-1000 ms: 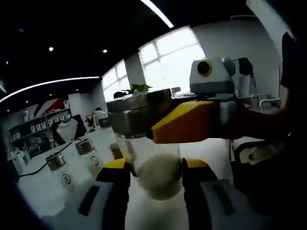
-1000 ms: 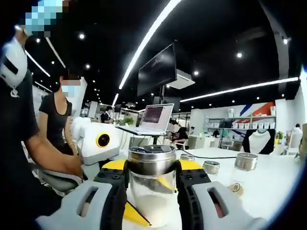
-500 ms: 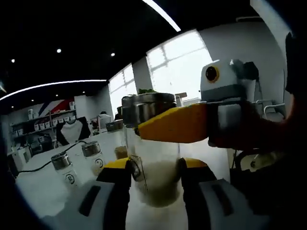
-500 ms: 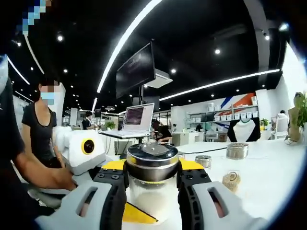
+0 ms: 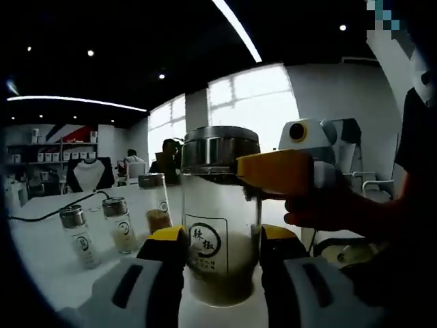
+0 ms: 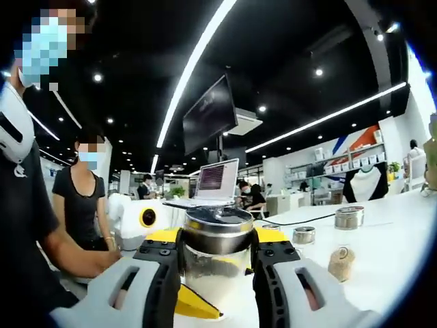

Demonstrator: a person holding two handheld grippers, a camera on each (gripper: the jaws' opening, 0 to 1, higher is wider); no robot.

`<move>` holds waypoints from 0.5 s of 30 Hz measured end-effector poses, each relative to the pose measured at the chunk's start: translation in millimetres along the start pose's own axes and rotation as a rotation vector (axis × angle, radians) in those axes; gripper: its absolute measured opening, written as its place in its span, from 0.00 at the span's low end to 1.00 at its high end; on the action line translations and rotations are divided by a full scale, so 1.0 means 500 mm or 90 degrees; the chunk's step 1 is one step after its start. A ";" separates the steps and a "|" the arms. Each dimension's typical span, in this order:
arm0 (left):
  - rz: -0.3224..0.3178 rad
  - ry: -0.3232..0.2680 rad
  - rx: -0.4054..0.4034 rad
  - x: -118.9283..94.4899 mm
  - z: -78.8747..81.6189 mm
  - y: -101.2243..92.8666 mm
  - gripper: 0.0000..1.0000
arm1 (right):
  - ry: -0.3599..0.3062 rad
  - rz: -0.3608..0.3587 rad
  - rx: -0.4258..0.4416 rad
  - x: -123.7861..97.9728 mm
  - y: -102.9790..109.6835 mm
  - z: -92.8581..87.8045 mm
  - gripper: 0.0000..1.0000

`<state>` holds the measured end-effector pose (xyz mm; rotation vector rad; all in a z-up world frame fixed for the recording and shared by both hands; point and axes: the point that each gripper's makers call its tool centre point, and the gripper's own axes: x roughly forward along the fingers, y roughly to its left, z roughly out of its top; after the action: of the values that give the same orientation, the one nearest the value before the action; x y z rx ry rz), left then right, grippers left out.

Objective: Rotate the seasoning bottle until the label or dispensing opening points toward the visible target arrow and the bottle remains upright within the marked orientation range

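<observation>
Clear glass seasoning bottle with steel cap (image 5: 220, 225): white label, black circle holding two Chinese characters, likely 辣椒. Small glass jars, left on white desk (image 5: 76, 236): round dark logos, illegible. Open laptop, far (image 6: 217, 179): screen text unreadable.

White table (image 5: 41, 266): three small jars (image 5: 119, 224), black cable (image 5: 41, 213), seasoning bottle (image 5: 218, 232).

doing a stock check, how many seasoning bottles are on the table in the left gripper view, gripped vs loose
Gripped clear glass seasoning bottle with steel lid: 1
Loose small glass seasoning bottles with steel lids: 3
Total: 4
</observation>
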<state>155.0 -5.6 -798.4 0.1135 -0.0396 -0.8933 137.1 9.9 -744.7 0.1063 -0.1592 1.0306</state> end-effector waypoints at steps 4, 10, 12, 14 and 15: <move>0.082 0.025 0.083 -0.012 0.005 0.014 0.44 | 0.001 -0.072 0.013 0.011 -0.014 -0.013 0.41; 0.101 0.013 0.084 -0.014 0.004 0.006 0.44 | -0.022 -0.091 0.017 0.014 -0.011 -0.005 0.42; 0.106 0.026 0.107 -0.013 -0.005 0.008 0.44 | -0.029 -0.071 0.068 0.015 -0.003 -0.009 0.40; 0.102 0.026 0.100 -0.013 -0.009 0.010 0.44 | -0.028 -0.068 0.066 0.014 -0.004 -0.009 0.38; 0.094 0.024 0.098 -0.014 -0.009 0.010 0.44 | -0.025 -0.069 0.063 0.014 -0.003 -0.010 0.38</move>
<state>154.7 3.2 -802.2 0.2671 -0.0803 -0.7398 142.3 15.8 -748.3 0.2229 -0.1363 0.9294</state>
